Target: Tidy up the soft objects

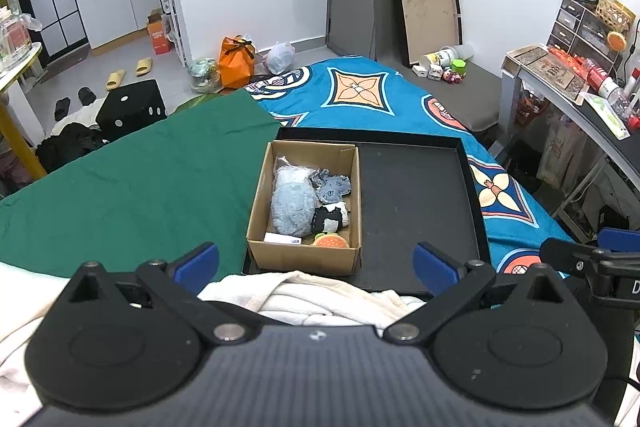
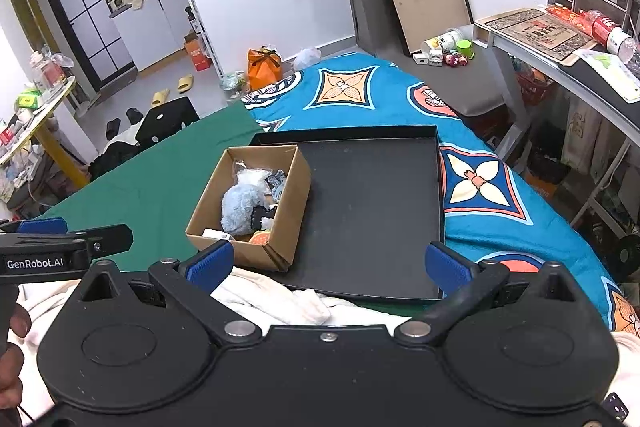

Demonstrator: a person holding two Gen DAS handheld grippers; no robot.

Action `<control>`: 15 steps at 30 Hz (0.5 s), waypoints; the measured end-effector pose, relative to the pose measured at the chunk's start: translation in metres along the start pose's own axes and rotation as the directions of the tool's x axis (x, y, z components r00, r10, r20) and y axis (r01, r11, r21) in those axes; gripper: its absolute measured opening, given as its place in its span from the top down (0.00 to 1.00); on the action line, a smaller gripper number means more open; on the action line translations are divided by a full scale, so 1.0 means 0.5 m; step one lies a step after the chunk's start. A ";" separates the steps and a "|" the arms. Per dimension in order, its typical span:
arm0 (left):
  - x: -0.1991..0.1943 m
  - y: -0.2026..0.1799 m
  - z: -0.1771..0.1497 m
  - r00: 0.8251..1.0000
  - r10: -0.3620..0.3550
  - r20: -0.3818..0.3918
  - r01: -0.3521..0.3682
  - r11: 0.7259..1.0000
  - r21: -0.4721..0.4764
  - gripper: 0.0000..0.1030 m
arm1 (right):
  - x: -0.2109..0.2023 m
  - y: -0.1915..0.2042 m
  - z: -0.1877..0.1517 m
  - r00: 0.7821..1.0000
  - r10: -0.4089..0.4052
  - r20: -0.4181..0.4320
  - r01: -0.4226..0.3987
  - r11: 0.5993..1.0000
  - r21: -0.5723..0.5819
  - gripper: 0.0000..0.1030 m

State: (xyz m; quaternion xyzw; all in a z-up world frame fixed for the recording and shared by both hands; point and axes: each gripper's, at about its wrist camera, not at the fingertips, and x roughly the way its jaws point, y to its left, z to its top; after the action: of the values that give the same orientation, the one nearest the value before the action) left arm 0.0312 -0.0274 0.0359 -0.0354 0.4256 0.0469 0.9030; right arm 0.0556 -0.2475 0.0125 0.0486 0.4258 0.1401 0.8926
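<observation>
A brown cardboard box (image 1: 256, 211) (image 2: 298, 183) stands in the left part of a black tray (image 1: 420, 195) (image 2: 372, 203) on the bed. Inside lie a fluffy light-blue plush (image 1: 292, 203) (image 2: 242, 205), a grey patterned fabric piece (image 1: 332, 185), a black-and-white soft item (image 1: 330, 219) and an orange burger-like toy (image 1: 330, 241). My left gripper (image 1: 316, 265) is open, hovering over a white towel (image 1: 320, 299) (image 2: 276, 299) just before the tray. My right gripper (image 2: 328, 263) is open too, beside it to the right.
The bed carries a green sheet (image 1: 132, 179) on the left and a blue patterned blanket (image 1: 360, 95) on the right. A cluttered desk (image 1: 580, 95) stands right of the bed. A black cube (image 1: 132, 109), slippers and bags sit on the floor beyond.
</observation>
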 end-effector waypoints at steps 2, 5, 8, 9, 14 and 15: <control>-0.001 0.000 -0.001 1.000 -0.001 0.000 0.001 1.000 -0.001 0.01 | 0.000 0.000 -0.001 1.000 0.000 0.002 0.000 1.000 0.001 0.00; -0.002 -0.001 -0.001 1.000 -0.003 0.000 0.003 1.000 0.000 0.01 | -0.002 0.001 -0.002 1.000 -0.003 0.003 0.003 1.000 0.003 0.00; -0.003 -0.003 -0.001 1.000 -0.005 0.001 0.005 1.000 0.004 0.01 | -0.003 0.001 -0.002 1.000 -0.004 0.002 0.004 1.000 0.004 0.00; -0.004 -0.003 0.000 1.000 -0.007 0.002 0.007 1.000 0.005 0.01 | -0.003 0.001 -0.002 1.000 -0.005 0.001 0.005 1.000 0.004 0.00; -0.003 -0.004 -0.002 1.000 -0.012 -0.004 0.012 1.000 0.011 0.01 | -0.006 -0.001 -0.003 1.000 -0.006 0.010 0.006 1.000 0.008 0.00; -0.003 -0.003 -0.002 1.000 -0.013 -0.005 0.013 1.000 0.010 0.01 | -0.007 -0.002 -0.004 1.000 -0.006 0.012 0.006 1.000 0.011 0.00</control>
State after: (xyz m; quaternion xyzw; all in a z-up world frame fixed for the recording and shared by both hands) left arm 0.0298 -0.0291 0.0364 -0.0336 0.4278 0.0387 0.9024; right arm 0.0522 -0.2493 0.0135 0.0530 0.4215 0.1349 0.8952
